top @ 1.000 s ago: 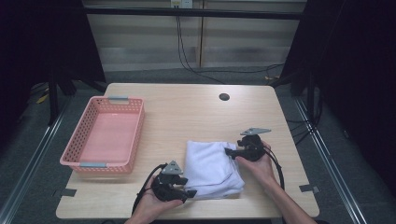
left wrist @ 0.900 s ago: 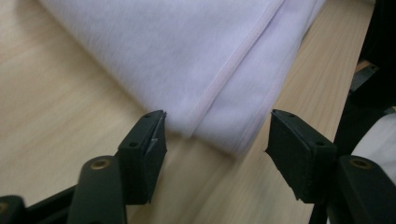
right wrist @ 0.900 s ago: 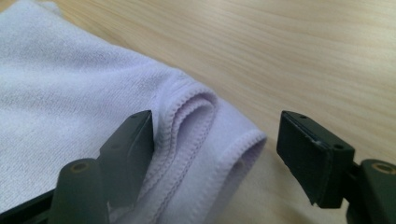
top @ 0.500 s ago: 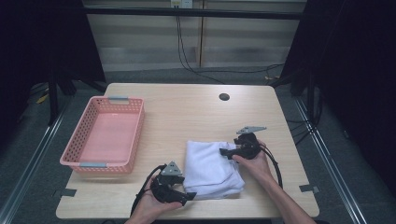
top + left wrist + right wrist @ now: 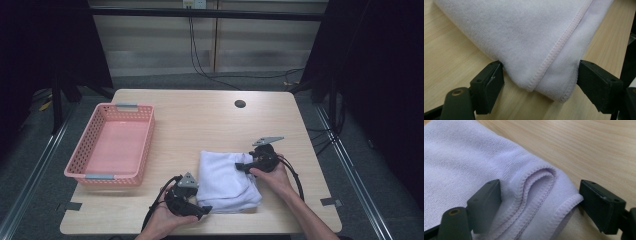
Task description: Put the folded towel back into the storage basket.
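A folded white towel (image 5: 225,177) lies near the front of the wooden table (image 5: 200,120). My left gripper (image 5: 202,209) is at the towel's front left corner, open, with that corner (image 5: 544,82) between its jaws. My right gripper (image 5: 241,167) reaches in from the right onto the towel's right edge, also open. In the right gripper view the folded layers of the towel (image 5: 536,195) sit between the spread jaws.
A pink plastic basket (image 5: 112,145) stands on the left part of the table, with nothing in it. A round cable hole (image 5: 240,104) is near the table's far edge. Dark curtains flank the table.
The right gripper has slid left onto the towel's right edge. The left gripper has edged slightly forward around the front left corner.
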